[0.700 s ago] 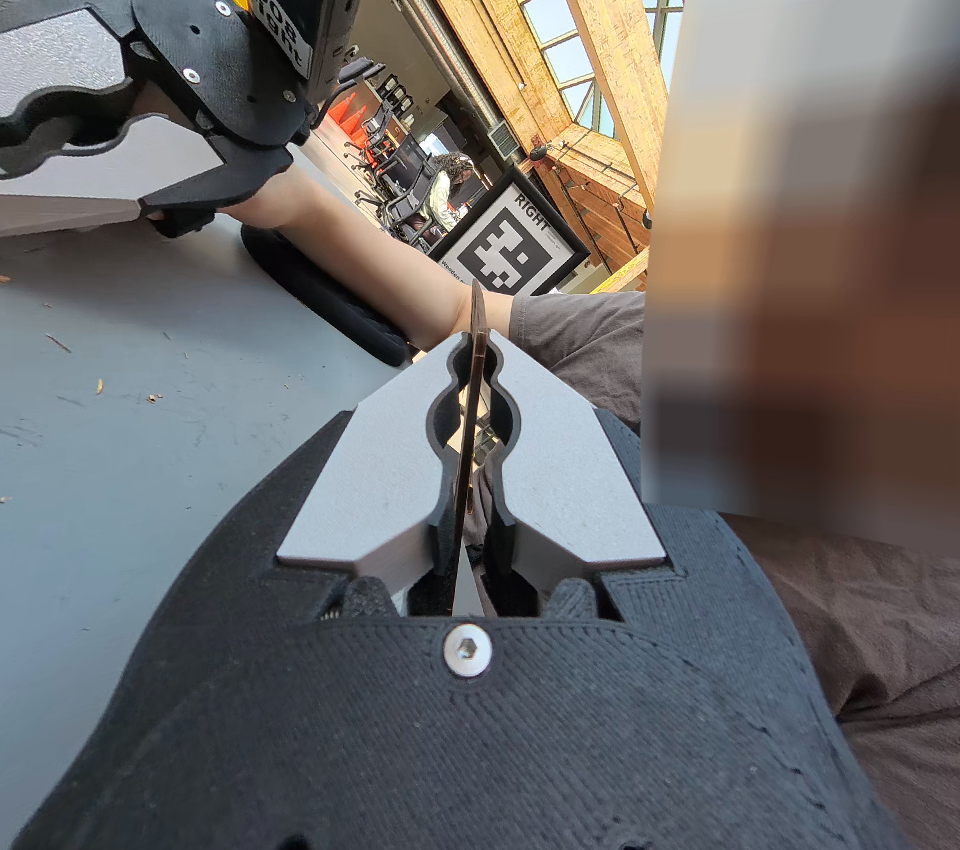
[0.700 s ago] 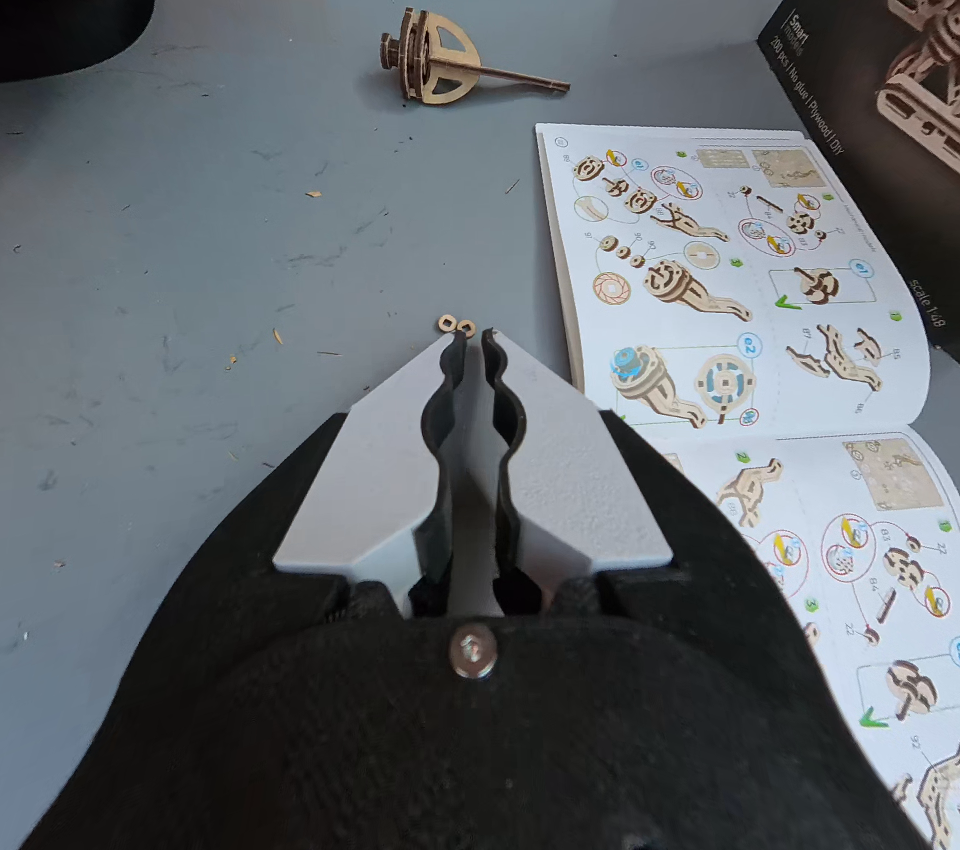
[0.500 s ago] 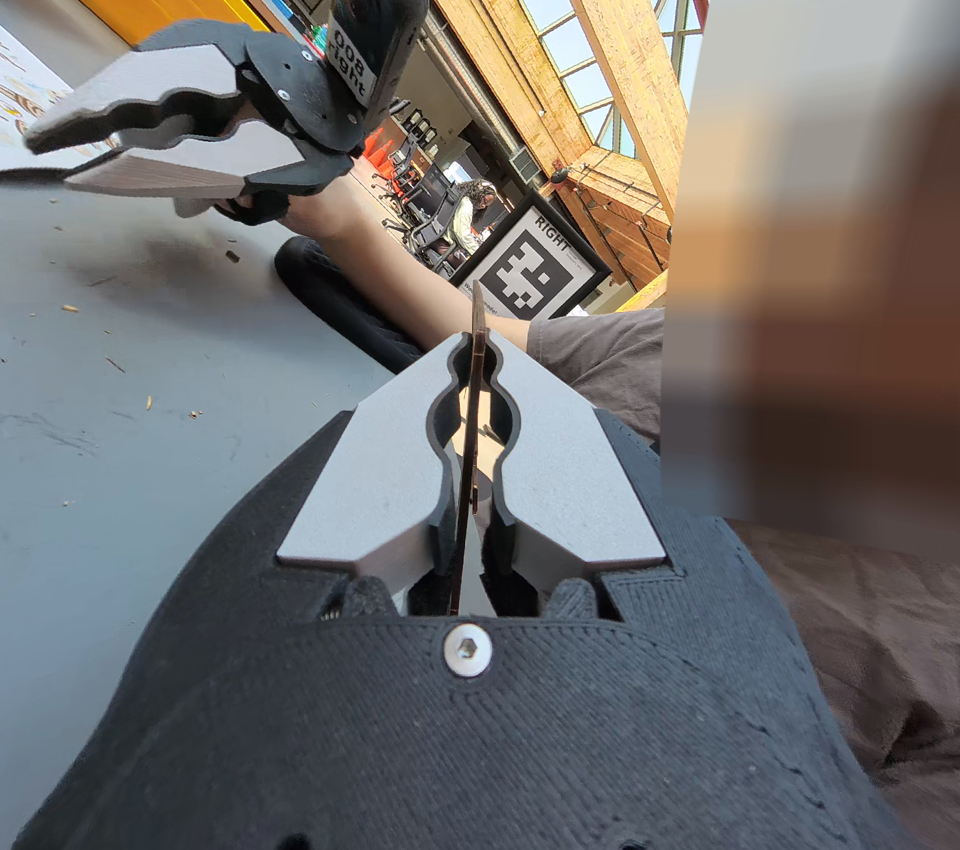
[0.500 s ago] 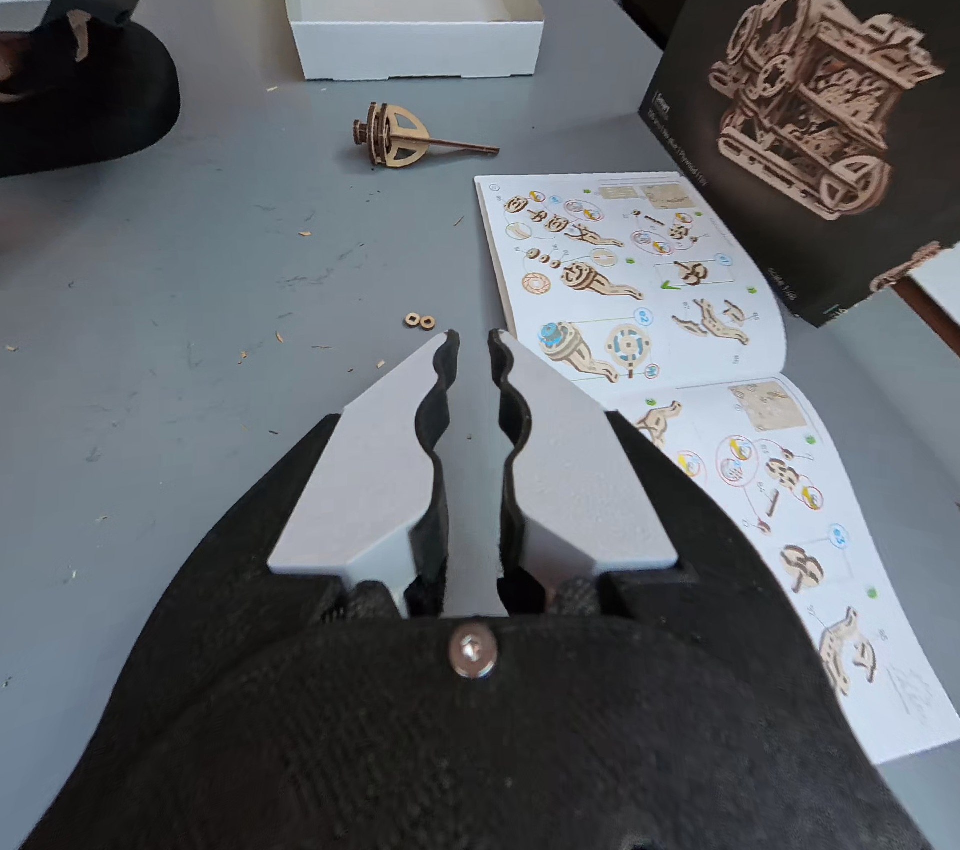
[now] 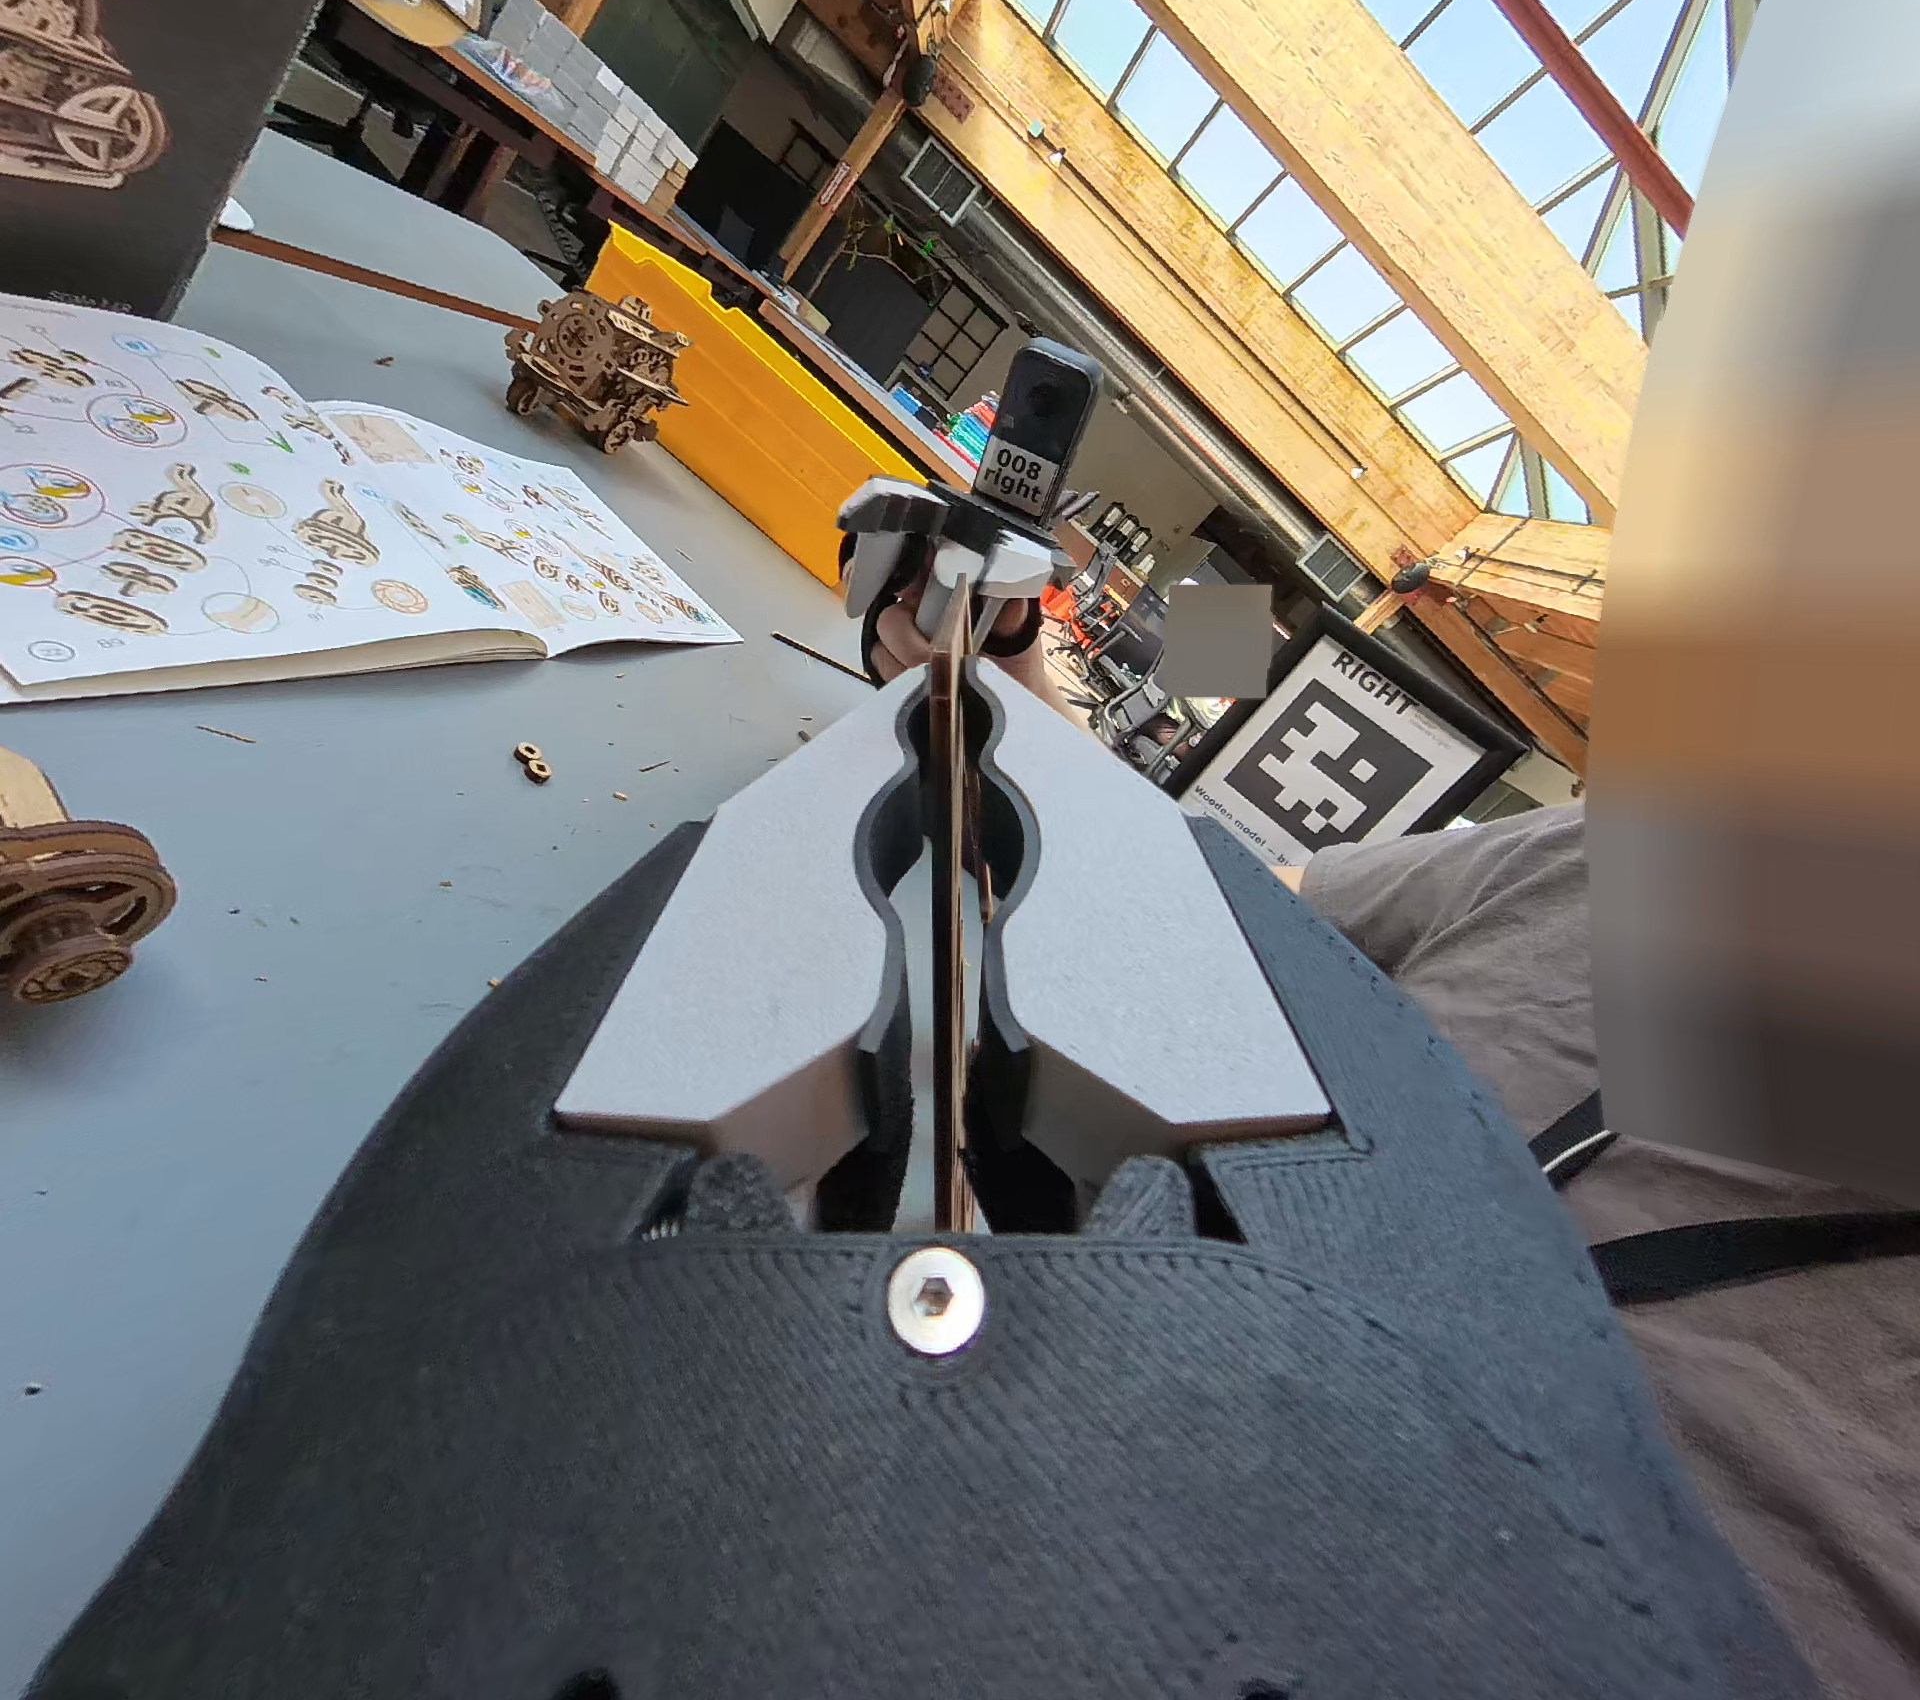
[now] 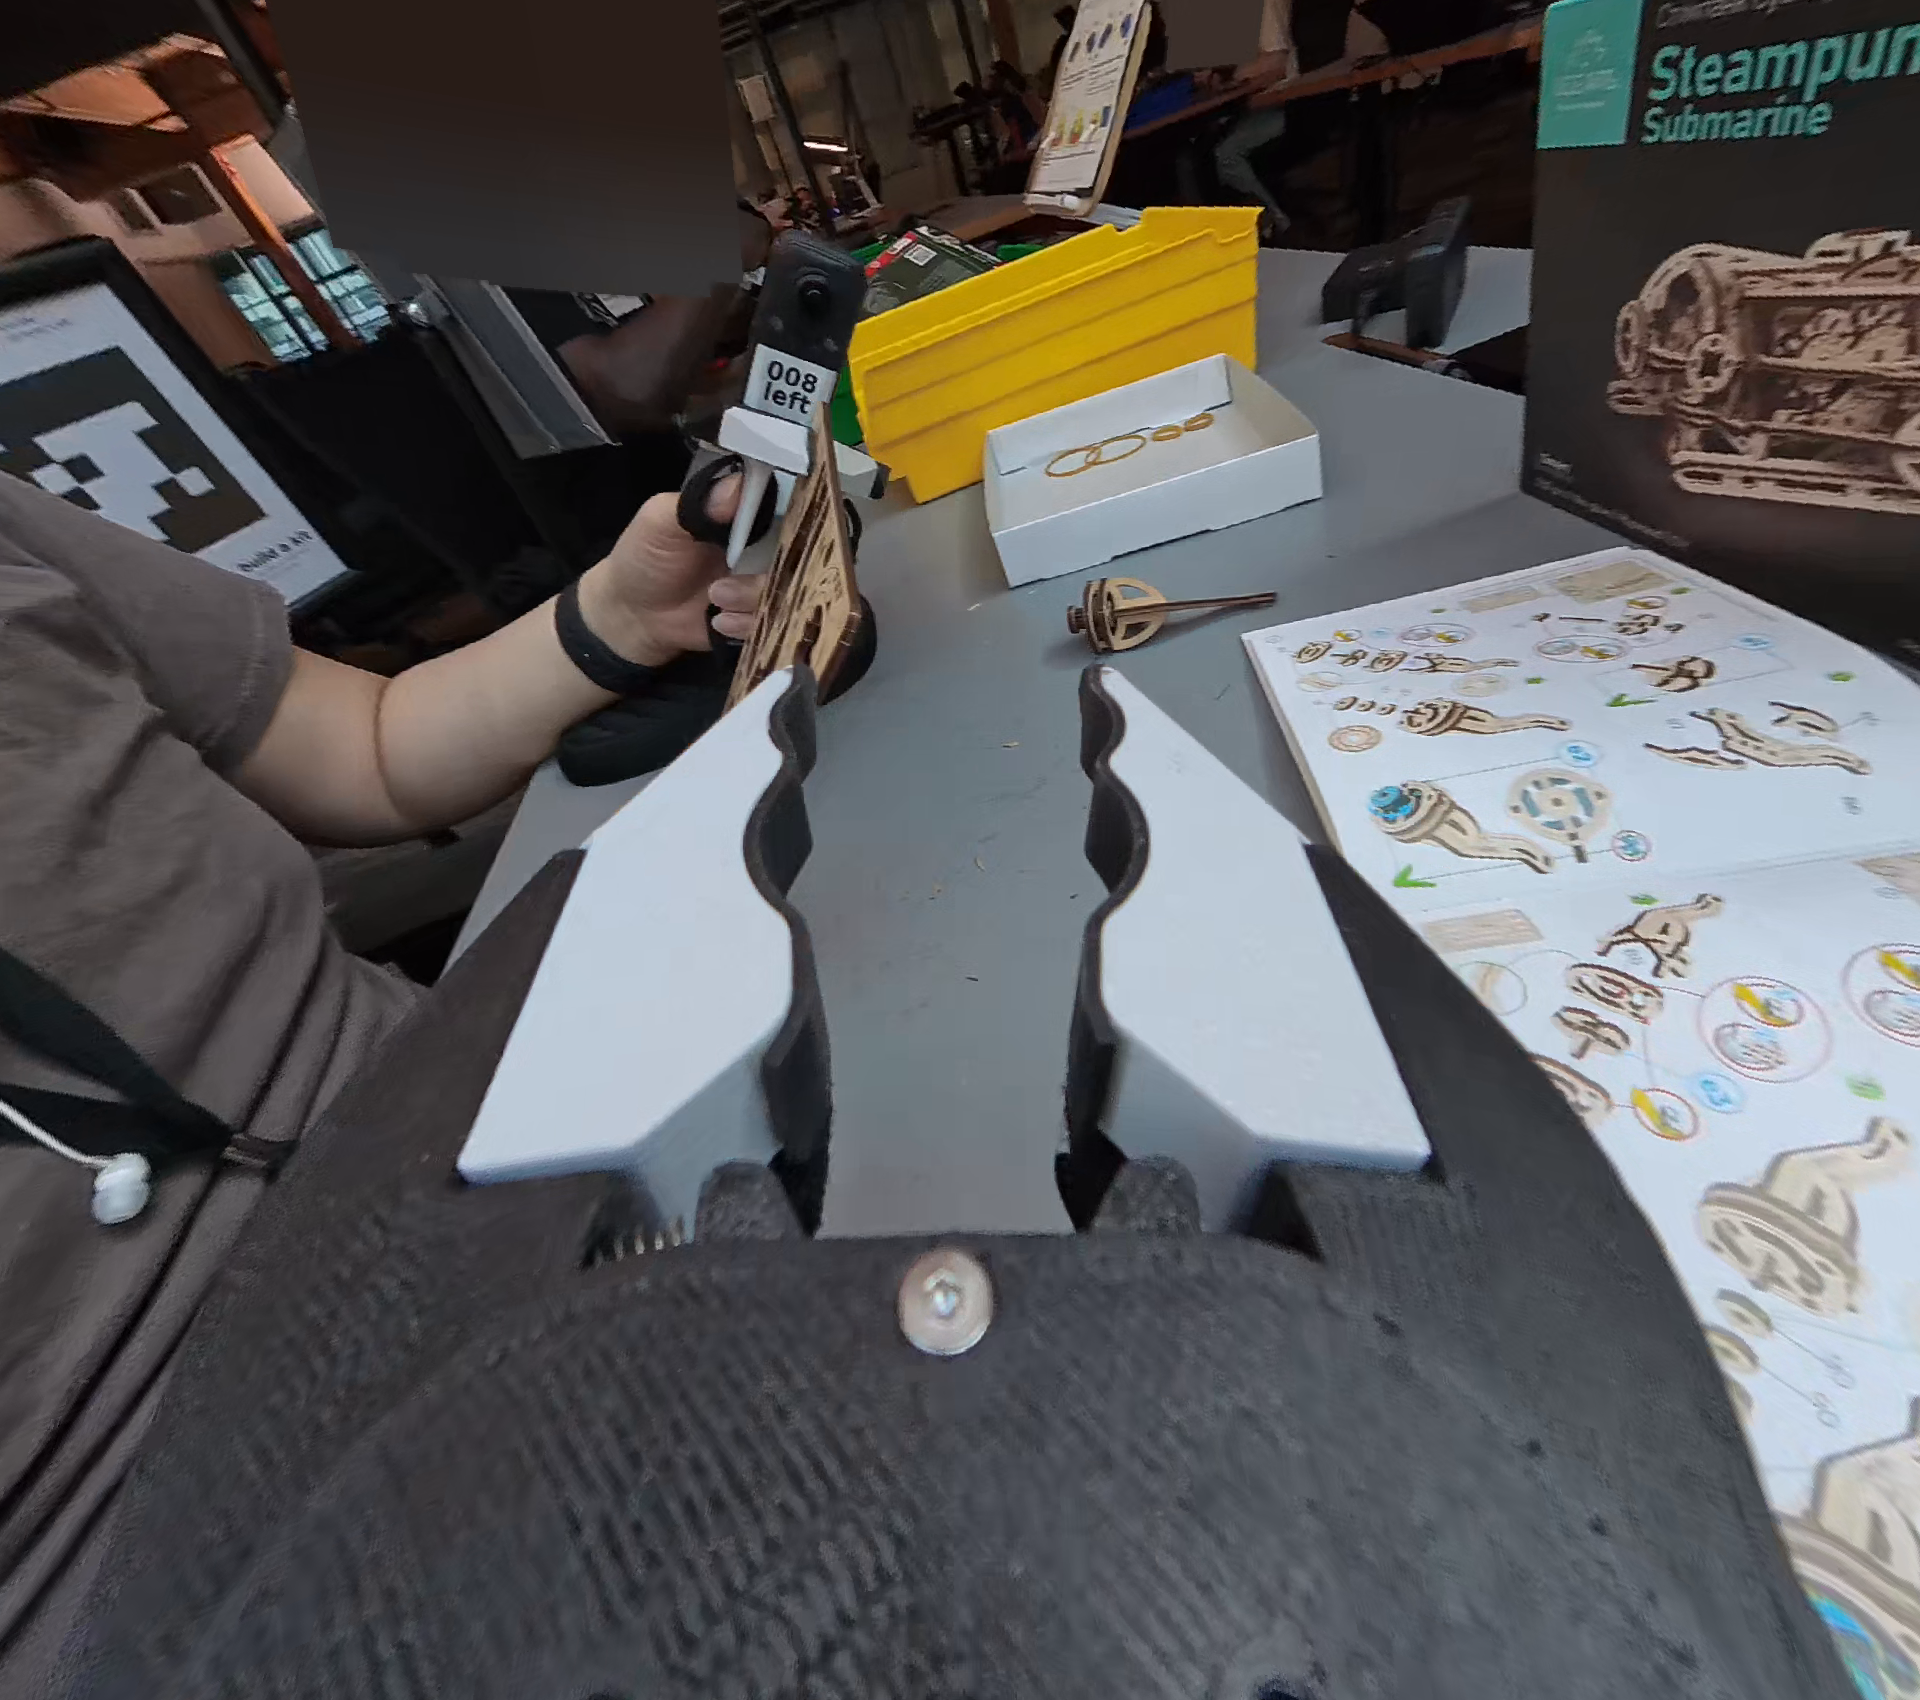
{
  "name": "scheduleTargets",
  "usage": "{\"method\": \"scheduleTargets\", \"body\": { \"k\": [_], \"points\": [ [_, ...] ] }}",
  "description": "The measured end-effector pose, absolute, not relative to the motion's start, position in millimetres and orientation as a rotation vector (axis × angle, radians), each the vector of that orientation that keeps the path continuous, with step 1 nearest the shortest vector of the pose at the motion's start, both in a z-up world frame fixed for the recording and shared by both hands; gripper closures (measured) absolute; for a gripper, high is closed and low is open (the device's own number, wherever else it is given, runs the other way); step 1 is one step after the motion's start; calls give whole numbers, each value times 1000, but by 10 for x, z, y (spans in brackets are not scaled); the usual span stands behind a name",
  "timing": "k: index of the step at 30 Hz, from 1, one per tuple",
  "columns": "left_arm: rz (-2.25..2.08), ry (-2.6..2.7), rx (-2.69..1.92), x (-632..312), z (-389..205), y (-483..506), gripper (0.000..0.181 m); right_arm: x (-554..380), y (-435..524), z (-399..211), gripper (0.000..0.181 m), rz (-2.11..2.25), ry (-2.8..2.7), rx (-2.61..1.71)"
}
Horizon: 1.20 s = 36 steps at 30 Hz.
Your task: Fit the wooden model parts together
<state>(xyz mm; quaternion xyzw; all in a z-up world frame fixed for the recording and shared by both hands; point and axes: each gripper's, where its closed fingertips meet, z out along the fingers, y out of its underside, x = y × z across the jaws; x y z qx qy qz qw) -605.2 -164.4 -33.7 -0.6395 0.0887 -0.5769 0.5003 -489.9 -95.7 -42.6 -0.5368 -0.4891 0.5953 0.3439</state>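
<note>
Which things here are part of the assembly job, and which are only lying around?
Belonging to the job:
- wooden sheet in the left hand-held gripper
- open right hand-held gripper
- wooden axle piece
- instruction booklet
- two small wooden rings

Lying about:
- yellow bin
- white tray
- kit box

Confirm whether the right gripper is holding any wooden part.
No: the right gripper is open, and between its fingers only the bare grey table shows.
</note>
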Motion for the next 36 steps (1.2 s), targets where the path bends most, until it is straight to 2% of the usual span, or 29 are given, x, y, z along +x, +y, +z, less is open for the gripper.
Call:
{"method": "scheduleTargets", "body": {
  "k": [3,8,11,15,17,19,20,23,27,32,36],
  "points": [
    [-1388,210,-1550,-6059,-350,-1634,181,-4938,-1036,-491,133,1643,-1290,-1460],
    [-1375,207,-1543,-6058,-344,-1624,181,-5059,-1219,-464,128,1854,-1244,-1504],
    [-1382,219,-1545,-6030,-348,-1629,181,-5139,-1342,-589,131,1835,-1316,-1552],
    [-1389,240,-1553,-5985,-363,-1640,181,-5176,-1435,-701,157,1830,-1386,-1589],
    [-1385,264,-1574,-5950,-390,-1649,180,-5134,-1480,-642,177,1912,-1397,-1560],
    [-1356,296,-1595,-5926,-411,-1656,179,-5098,-1475,-602,179,1959,-1386,-1556],
    [-1336,312,-1593,-5922,-403,-1660,175,-5086,-1456,-607,179,1950,-1386,-1559],
    [-1242,317,-1631,-5955,-446,-1612,149,-5052,-1415,-610,178,1915,-1399,-1542],
    [-989,326,-1676,-6113,-508,-1506,129,-5010,-1368,-583,178,1885,-1401,-1512],
    [-707,392,-1638,-6290,-463,-1475,115,-4967,-1368,-562,177,1828,-1447,-1448],
    [-828,424,-1591,-6212,-393,-1566,106,-4929,-1405,-541,176,1764,-1504,-1373]
  ]
}}
